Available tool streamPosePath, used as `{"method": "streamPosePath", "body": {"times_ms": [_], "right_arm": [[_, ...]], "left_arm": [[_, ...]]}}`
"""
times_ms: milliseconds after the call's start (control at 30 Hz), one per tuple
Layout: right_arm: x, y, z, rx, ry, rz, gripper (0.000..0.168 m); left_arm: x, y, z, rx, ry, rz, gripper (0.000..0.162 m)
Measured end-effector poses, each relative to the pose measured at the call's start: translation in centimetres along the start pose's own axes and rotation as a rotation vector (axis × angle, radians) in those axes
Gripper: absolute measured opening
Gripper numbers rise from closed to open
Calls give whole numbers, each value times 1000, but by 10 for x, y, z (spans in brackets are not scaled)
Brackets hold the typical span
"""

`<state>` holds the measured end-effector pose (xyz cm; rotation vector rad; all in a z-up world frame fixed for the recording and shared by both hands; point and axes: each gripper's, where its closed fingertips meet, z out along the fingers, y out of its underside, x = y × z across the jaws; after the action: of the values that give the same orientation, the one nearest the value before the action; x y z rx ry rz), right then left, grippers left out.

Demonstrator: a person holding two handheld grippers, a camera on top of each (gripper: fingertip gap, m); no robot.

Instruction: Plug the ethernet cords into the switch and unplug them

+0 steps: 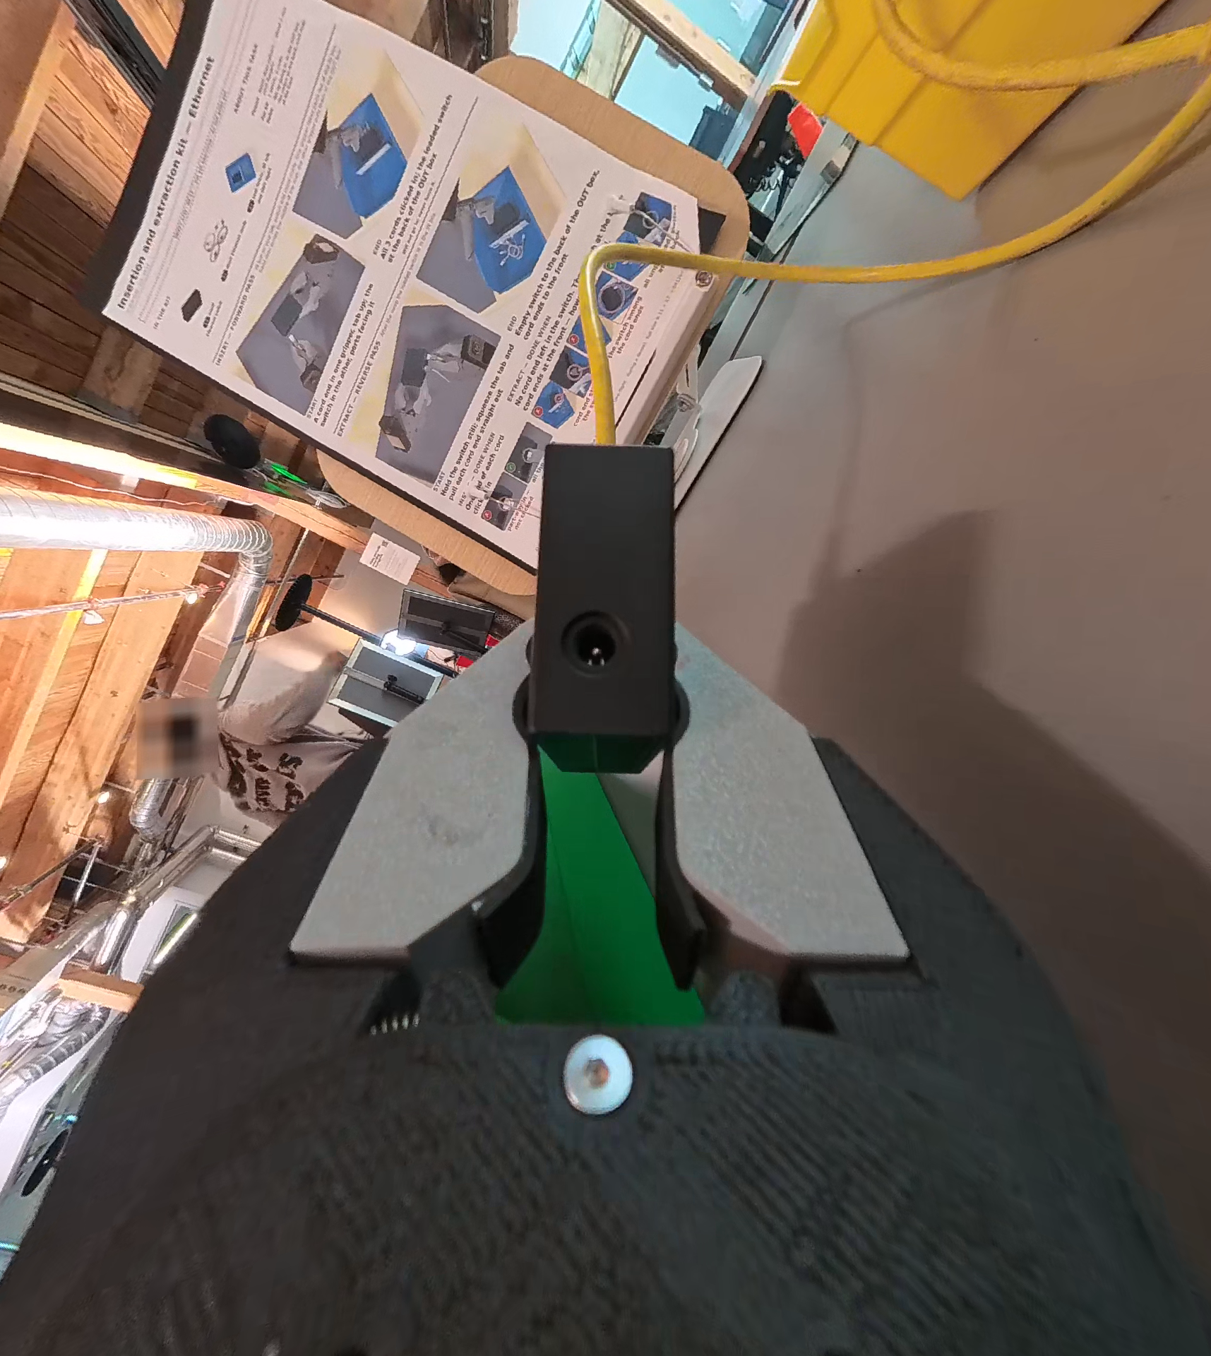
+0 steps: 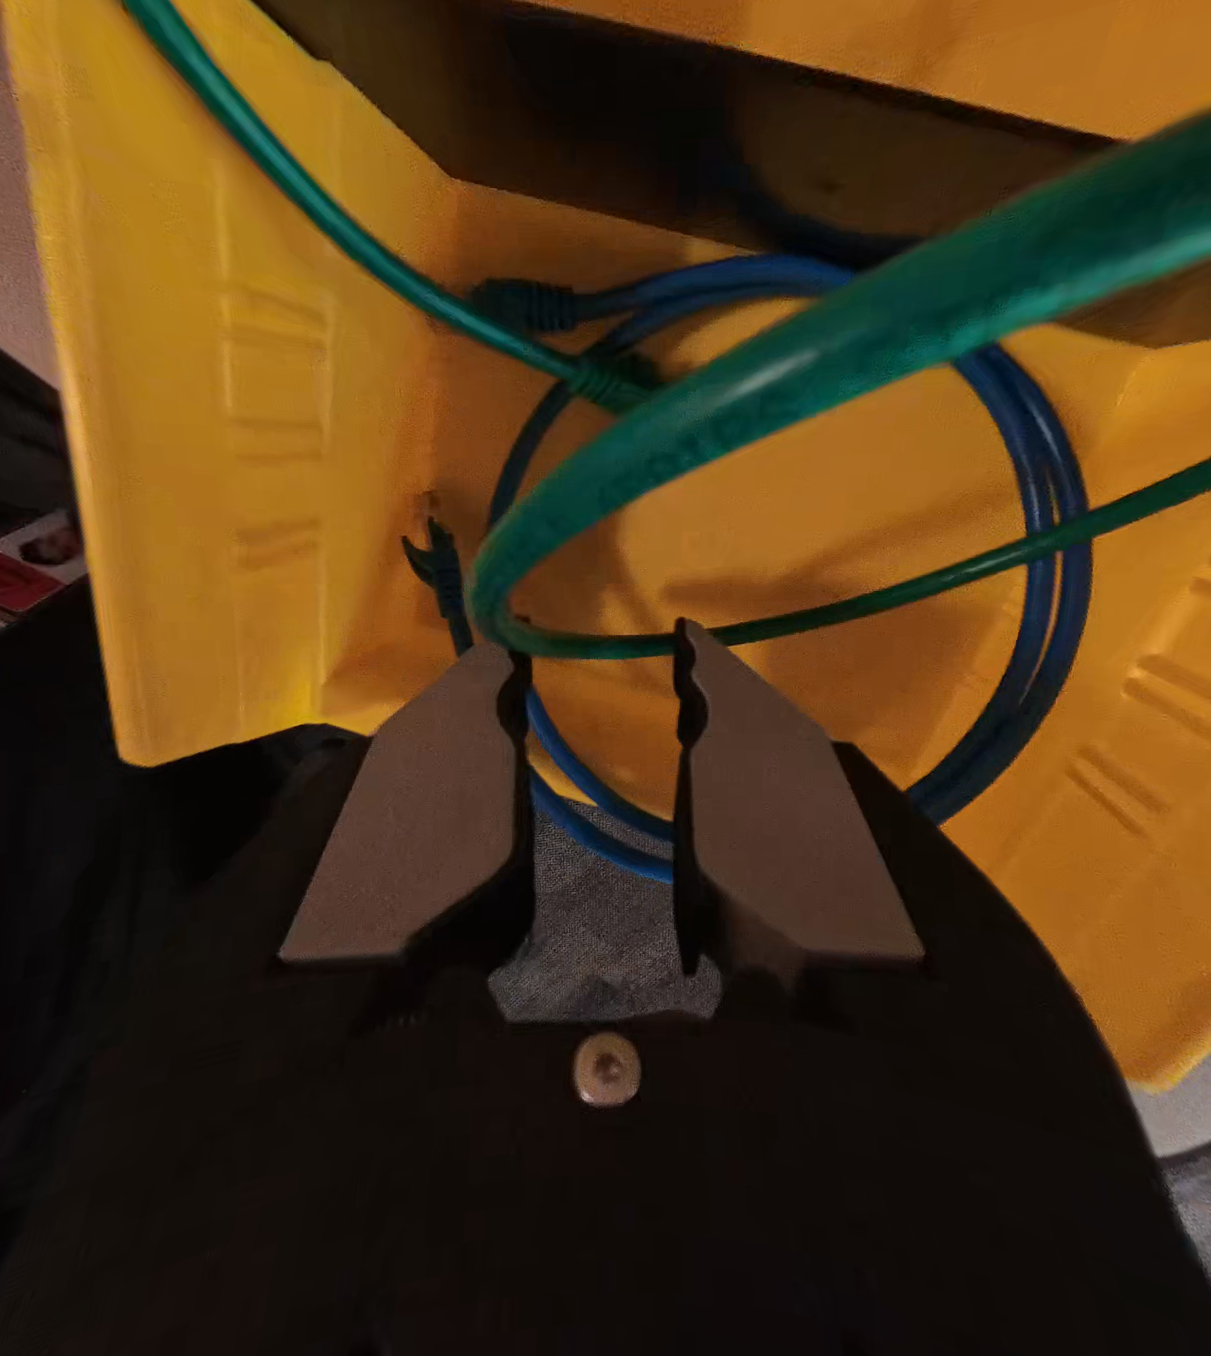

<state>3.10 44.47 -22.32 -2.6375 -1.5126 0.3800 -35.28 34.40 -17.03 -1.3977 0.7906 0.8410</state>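
Rough timber walls and beams (image 1: 23, 242) frame the room, with a ribbed silver duct (image 1: 96, 521) crossing them under warm lighting. A large instruction poster (image 1: 338, 242) leans on a plywood board (image 1: 723, 213) beside a window (image 1: 558, 29).

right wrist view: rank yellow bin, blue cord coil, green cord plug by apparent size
1. yellow bin, fills most of the frame.
2. blue cord coil.
3. green cord plug, smallest.
All three sit at similar depth, so the order looks reliable.
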Motion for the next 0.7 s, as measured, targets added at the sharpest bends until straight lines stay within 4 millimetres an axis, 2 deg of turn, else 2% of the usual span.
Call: {"method": "streamPosePath", "body": {"times_ms": [33, 133, 233, 300, 400, 600, 700], "right_arm": [[-4, -3, -6, 13, -5, -19, 36], [-6, -3, -37, 12, 30, -41, 53], [-8, -3, -74, 28, 83, -104, 53], [-12, -19, -97, 99, 120, -150, 53], [-26, -63, -120, 230, 204, -304, 52], [-47, -129, -109, 150, 466, -637, 52], [-41, -149, -101, 59, 595, -772, 51]], "left_arm": [[0, 0, 0, 2, 1, -2, 26], [0, 0, 1, 3, 3, -6, 26], [0, -1, 0, 7, 2, -8, 26], [0, -1, 1, 8, 2, -6, 26], [0, -1, 1, 6, 3, 0, 26], [0, 0, 0, 3, 1, -1, 26], [0, 0, 0, 5, 2, -5, 26]]}}
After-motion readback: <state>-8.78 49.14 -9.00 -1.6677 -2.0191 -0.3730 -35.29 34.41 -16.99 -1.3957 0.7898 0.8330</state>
